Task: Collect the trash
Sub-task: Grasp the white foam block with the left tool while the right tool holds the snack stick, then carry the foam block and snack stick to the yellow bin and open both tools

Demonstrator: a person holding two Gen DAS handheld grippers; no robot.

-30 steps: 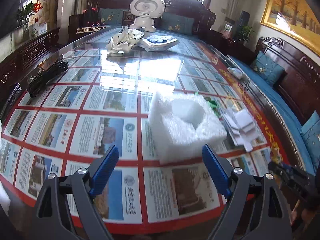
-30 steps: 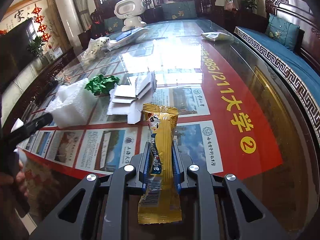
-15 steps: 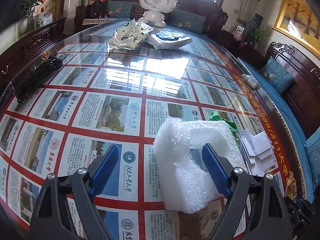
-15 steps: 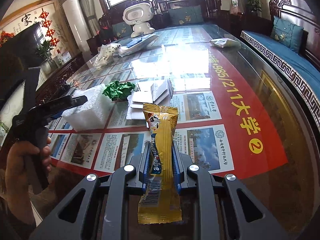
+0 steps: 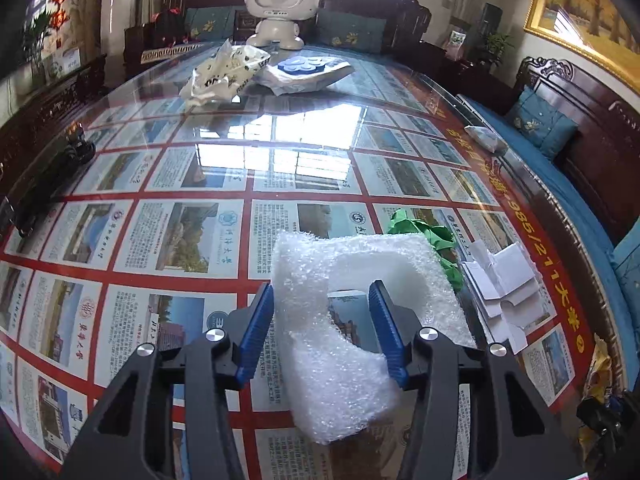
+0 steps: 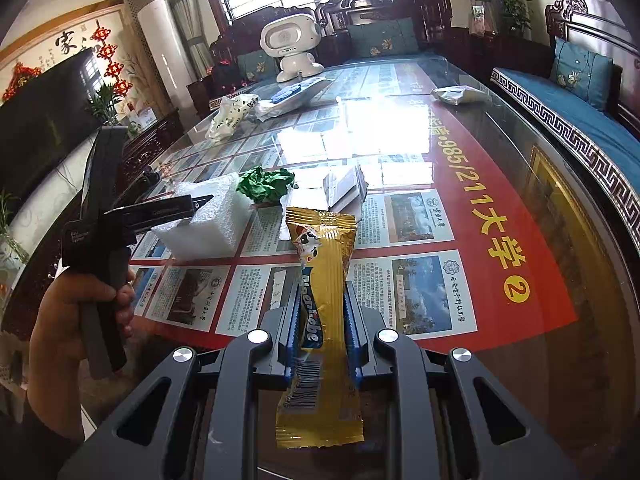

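Note:
A white foam packing piece (image 5: 340, 320) lies on the glass table near the front edge; it also shows in the right wrist view (image 6: 208, 220). My left gripper (image 5: 322, 300) has its blue pads on either side of one wall of the foam, touching it. My right gripper (image 6: 323, 304) is shut on a gold snack wrapper (image 6: 322, 280), held above the table's front edge. A crumpled green paper (image 5: 432, 236) and folded white cardboard (image 5: 504, 280) lie just right of the foam.
A white patterned plastic bag (image 5: 224, 72), a packet with blue discs (image 5: 308, 70) and a white robot toy (image 5: 280, 8) stand at the far end. A small white packet (image 6: 460, 94) lies by the right edge. A black cable (image 5: 76, 148) lies at left.
My left gripper moved forward over the table and narrowed from wide open onto the foam piece. My right gripper kept the wrapper and shifted slightly.

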